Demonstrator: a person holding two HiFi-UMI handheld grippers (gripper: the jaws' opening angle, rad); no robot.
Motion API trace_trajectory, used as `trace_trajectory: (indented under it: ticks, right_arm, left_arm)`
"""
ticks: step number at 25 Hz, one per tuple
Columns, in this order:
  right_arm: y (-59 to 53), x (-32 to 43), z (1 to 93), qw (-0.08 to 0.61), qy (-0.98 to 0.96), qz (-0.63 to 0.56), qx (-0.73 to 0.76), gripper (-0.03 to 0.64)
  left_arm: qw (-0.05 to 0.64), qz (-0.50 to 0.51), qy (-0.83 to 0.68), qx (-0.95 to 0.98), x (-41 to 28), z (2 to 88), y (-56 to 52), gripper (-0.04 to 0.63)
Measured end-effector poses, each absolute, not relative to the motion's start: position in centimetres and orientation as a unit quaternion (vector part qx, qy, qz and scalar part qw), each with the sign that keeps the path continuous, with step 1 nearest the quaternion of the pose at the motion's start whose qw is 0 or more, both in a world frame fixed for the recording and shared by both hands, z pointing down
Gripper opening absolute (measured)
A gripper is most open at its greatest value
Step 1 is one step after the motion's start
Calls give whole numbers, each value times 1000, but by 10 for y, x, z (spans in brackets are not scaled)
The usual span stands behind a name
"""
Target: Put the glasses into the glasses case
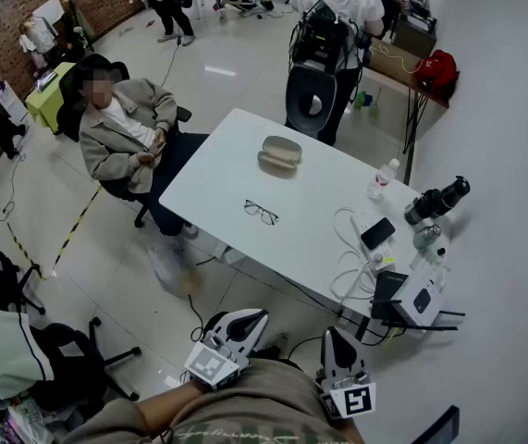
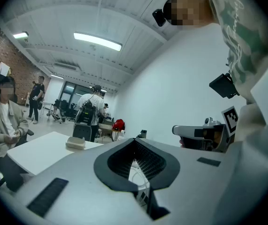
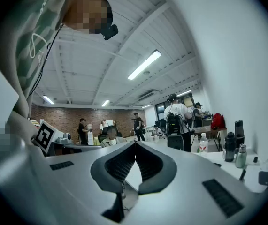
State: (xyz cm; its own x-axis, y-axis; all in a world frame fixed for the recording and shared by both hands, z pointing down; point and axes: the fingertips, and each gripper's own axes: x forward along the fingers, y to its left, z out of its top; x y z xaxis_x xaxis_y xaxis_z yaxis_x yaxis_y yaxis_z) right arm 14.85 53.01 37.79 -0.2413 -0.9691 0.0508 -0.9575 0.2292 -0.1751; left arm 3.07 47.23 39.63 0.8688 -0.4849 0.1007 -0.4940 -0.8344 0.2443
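Two claws sit low in the head view, both short of the white counter [image 1: 227,169]: left claw [image 1: 248,322], right claw [image 1: 332,337]. The glasses [image 1: 261,212] lie mid-counter. The glasses case [image 1: 280,153] (beige) rests beyond them, apart.

Left gripper view: claw tips pressed together, nothing between them; case on the counter, well off.

Right gripper view: tips likewise together, empty.

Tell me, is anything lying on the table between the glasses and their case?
Nothing visible. Only bare white table separates the glasses from the glasses case. The phone and water bottle stand off at the right end.
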Motion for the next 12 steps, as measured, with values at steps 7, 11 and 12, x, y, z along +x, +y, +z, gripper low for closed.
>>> trace_trajectory:
  ticks: [7,11,12]
  right_arm:
    - [510,166,368,63,791,-82,-603,11]
    - [506,165,384,58,791,-109,-600,12]
    - [503,161,391,51,793,-119,-595,12]
  left_arm:
    - [108,8,-265,958,40,386,465,6]
    - [122,22,-276,953,31,396,478,6]
    - [125,24,-281,951,27,397,478,6]
